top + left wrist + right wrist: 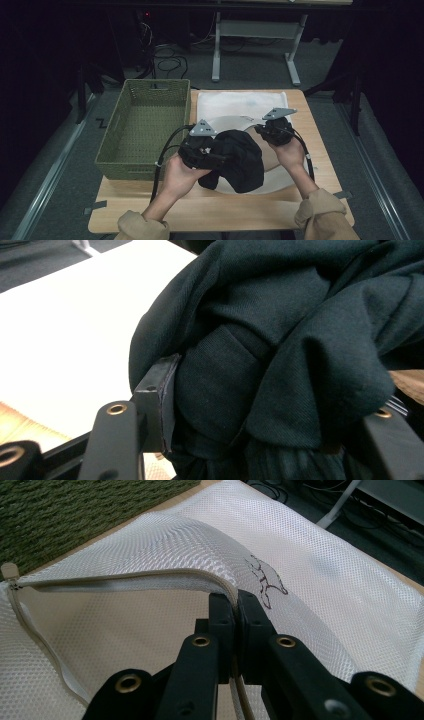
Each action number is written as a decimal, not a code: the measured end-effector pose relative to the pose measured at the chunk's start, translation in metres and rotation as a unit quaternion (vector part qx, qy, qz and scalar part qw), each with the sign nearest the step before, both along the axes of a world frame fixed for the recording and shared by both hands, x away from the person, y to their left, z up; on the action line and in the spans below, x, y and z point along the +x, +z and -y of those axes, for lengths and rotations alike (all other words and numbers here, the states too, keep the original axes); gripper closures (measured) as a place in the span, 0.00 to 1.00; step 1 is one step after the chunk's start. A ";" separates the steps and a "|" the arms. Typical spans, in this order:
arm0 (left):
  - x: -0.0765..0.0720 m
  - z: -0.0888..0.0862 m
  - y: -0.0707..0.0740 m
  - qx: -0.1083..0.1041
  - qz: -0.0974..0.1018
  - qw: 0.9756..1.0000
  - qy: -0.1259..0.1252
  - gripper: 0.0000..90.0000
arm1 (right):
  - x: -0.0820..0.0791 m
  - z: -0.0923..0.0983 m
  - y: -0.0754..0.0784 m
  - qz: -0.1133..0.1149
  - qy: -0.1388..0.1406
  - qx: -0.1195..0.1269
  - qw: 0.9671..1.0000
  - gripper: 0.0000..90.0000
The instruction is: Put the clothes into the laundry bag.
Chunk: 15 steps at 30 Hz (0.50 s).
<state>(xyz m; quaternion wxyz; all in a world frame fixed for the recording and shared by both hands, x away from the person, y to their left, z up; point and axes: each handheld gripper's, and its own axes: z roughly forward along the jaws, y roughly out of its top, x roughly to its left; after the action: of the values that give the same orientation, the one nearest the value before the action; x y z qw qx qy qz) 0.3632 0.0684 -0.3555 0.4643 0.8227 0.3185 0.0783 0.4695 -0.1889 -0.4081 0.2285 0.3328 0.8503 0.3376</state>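
Person at a wooden table (150, 210) w/ a gripper in each hand, stuffing a dark garment (239, 159) into a white mesh laundry bag (235, 104).

Left gripper (212, 156): clamped on a thick wad of the garment. In the left gripper view the cloth (280, 355) bulges out betw. the two black jaws, which stand fairly wide apart around the bundle. So it's grasping, not loose.

Right gripper (235, 611): jaws pinched tight on the bag's zipper edge (150, 576), lifting the top layer so the mouth gapes. In the high view it (265, 131) sits at the far-right side of the garment.

Where the garment is: bunched in a heap over the bag's opening, near middle of the table, hanging from the left gripper. Can't tell how much is already inside; most looks still on top/outside. Green woven basket (145, 125) sits to the left, just beside the bag.

Handling, as I judge it:
- Garment = soft, floppy, light. No stiffness, so it droops and spills out of any grip; loose folds prob. snag on the bag rim.
- Best hold: deep bite on a thick bunched part, as now; a thin edge would slip or leave the rest trailing.
- Not fragile, squeezing hard is OK.
- Mesh bag = thin, limp, a bit slick. The zipper seam is the firmest part, so hold there to keep the mouth open.
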 end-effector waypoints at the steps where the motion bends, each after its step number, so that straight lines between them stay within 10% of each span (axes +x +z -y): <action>1: 0.000 0.001 0.000 0.003 0.002 1.000 -0.002 0.46 | 0.000 0.000 0.000 0.000 0.000 0.002 1.000 0.97; 15: -0.001 0.018 -0.003 0.014 0.009 1.000 -0.012 0.45 | 0.000 -0.001 0.000 -0.002 0.008 0.008 1.000 0.97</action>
<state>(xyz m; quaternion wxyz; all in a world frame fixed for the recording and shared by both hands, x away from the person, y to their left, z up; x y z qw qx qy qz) 0.3626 0.0505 -0.3585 0.4565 0.8320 0.3036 0.0843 0.4695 -0.1880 -0.4084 0.2213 0.3286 0.8506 0.3456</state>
